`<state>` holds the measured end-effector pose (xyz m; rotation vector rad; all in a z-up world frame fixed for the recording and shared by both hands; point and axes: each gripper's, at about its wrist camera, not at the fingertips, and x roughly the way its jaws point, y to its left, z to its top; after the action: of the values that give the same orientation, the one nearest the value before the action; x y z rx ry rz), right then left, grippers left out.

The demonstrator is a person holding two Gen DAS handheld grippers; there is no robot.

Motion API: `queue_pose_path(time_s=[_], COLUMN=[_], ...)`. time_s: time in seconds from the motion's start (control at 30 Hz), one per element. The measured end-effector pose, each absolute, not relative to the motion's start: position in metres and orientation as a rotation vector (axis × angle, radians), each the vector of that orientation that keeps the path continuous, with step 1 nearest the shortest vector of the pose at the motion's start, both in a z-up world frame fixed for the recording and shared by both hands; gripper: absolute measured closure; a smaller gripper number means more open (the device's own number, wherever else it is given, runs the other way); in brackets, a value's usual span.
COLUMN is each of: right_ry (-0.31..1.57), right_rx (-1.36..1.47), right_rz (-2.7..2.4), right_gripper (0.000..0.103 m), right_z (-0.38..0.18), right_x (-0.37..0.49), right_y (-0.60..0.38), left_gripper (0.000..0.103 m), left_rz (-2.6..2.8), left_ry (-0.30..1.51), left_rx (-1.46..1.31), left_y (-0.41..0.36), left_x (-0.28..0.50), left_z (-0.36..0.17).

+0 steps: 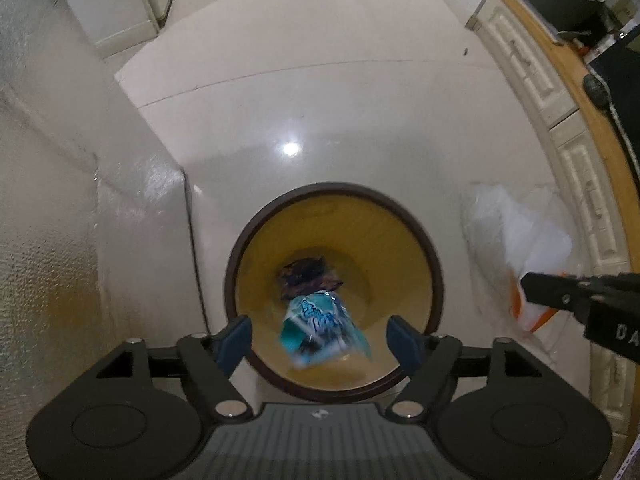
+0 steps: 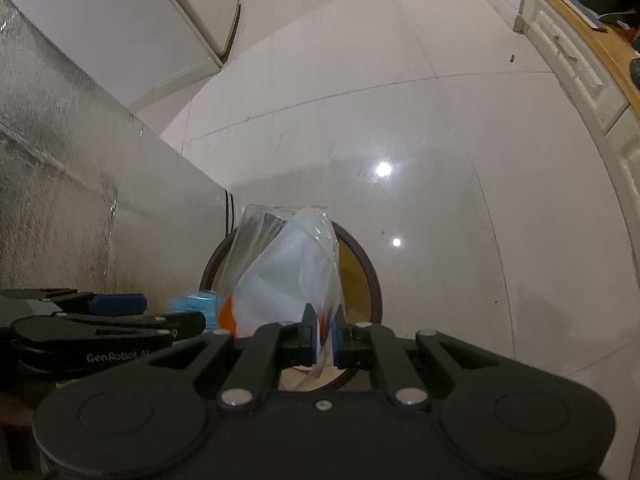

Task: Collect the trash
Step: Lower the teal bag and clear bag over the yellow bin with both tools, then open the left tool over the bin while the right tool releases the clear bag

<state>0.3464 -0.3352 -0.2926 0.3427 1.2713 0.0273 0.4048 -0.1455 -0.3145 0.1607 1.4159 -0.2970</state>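
Wrapper over the bin, bag waiting to its right

My left gripper (image 1: 320, 338) points straight down, jaws released; the blue wrapper (image 1: 322, 330) sits loose between them over the bin (image 1: 434, 268); my right gripper (image 2: 322, 330) is clenched on the plastic bag (image 2: 288, 272), just right of the rim.
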Motion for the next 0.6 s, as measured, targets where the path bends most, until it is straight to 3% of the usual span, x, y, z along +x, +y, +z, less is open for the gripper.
queue_pose_path(time_s=[0.6], right_ry=[1.340], right_rx=[0.296], right_rz=[0.076], right_gripper=[0.090], right_z=[-0.314], right_x=[0.361], right_y=[-0.315], left_gripper=[0.002], left_rz=[-0.198], left_ry=[1.464], left_rx=[0.178], left_y=[-0.117], left_x=[0.405], left_z=[-0.324])
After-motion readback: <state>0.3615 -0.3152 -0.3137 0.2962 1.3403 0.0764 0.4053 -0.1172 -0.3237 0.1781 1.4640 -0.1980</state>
